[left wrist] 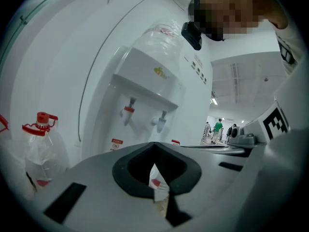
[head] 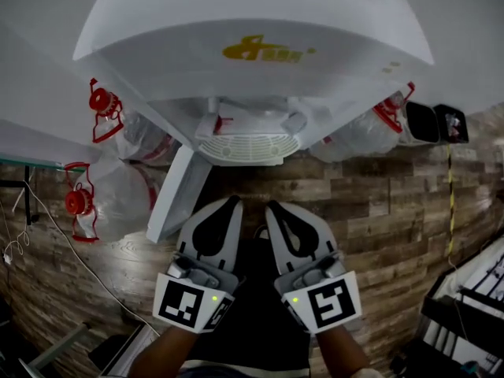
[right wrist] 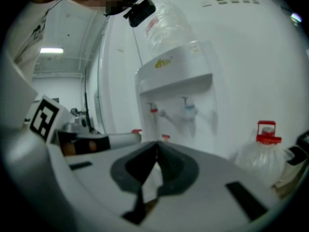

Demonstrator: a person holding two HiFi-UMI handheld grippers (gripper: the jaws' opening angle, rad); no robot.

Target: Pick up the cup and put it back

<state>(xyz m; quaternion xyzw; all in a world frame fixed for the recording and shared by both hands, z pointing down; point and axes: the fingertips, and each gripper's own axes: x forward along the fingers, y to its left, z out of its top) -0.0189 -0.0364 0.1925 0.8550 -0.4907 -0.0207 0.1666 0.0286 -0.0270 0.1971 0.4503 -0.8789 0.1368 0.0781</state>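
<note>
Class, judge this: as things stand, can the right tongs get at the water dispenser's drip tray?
Probably yes. The right tongs point toward the drip tray of the water dispenser, and nothing stands between them in the head view. The tongs are shut.

Place: office-like hall | signs: water dispenser, spare water bottles, wood-look floor

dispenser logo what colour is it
Yellow. The logo on the white water dispenser shows best in the head view.
</note>
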